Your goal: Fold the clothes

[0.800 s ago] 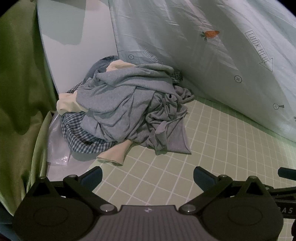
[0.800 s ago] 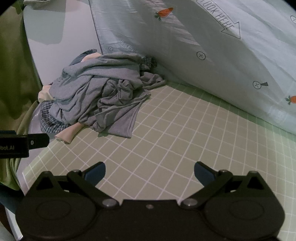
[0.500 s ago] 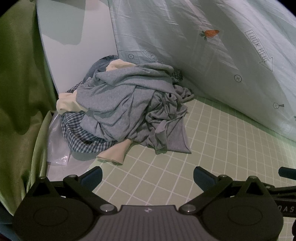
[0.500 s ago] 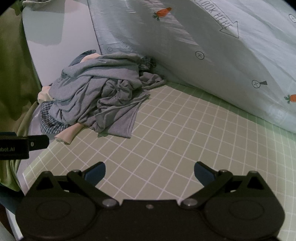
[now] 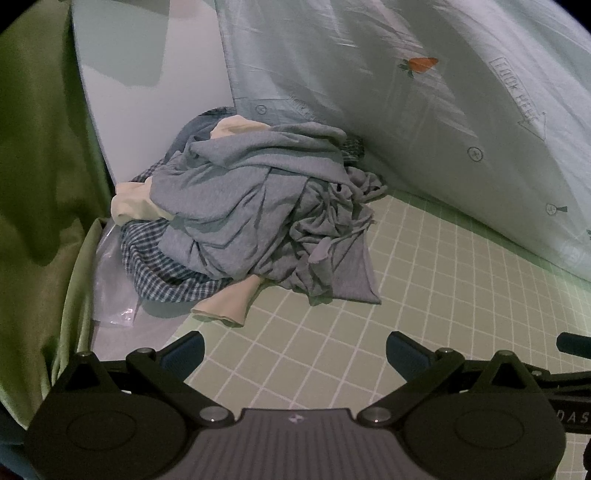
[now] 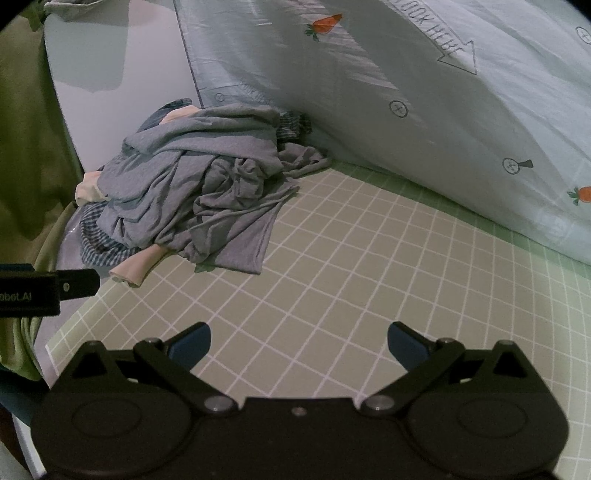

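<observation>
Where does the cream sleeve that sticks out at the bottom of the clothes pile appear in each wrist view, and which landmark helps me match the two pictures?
Left wrist view: cream sleeve lies left of centre, at the near foot of the clothes pile, on the grid mat.
Right wrist view: the sleeve is at the left, below the pile, close to the left tool's tip.
Shared landmark: the carrot print on the pale sheet.

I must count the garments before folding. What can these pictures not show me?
- Heap of clothes: the count, both views; the grey garment covers the others.
- Checked cloth: its shape, mostly buried.
- Cream piece: only ends stick out.
- Clear plastic: its extent, under the heap.
</observation>
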A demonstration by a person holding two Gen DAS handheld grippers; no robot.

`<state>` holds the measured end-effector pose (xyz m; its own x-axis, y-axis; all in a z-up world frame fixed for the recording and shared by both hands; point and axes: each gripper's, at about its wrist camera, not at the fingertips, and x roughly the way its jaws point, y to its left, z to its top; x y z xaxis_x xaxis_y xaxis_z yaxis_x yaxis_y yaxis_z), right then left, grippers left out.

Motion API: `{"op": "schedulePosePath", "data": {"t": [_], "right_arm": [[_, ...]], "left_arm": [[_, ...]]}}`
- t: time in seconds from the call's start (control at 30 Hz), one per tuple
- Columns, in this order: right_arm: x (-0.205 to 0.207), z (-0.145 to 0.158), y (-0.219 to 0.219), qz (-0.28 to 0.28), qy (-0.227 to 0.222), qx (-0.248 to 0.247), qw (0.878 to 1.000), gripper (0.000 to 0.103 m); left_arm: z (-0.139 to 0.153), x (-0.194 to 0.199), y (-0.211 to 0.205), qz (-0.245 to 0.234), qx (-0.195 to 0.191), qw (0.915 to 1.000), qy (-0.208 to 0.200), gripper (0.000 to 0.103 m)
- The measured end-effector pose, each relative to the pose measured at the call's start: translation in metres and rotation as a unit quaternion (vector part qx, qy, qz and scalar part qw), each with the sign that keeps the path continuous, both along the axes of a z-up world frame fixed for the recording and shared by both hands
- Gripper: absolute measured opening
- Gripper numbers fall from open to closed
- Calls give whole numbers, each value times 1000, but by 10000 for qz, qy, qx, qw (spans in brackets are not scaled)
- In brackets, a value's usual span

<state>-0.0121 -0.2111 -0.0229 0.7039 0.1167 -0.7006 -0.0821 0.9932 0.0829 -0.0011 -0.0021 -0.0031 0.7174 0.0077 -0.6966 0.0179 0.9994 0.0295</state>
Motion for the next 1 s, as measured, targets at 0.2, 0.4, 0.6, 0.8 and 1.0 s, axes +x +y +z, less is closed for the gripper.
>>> {"op": "schedulePosePath", "data": {"t": [0.2,0.4,0.6,0.8,1.0], "right_arm": [[1,0,0,-27,11,7,10000,103],[1,-1,-1,-12,15,14,10000,103],[2,-2,0,-6,24,11,10000,103],[1,-2,0,-32,52,18,10000,103],[3,-3,0,-22,85,35,10000,103]], "left_arm": [[0,2,1,-7,0,10000,17,103],[0,3,0,-13,4,10000,36,103],[1,4,-3,-3,8,10000,49,103],[0,4,-4,-22,2,10000,80,103],[0,6,-4,-8,6,9999,122,103]]}}
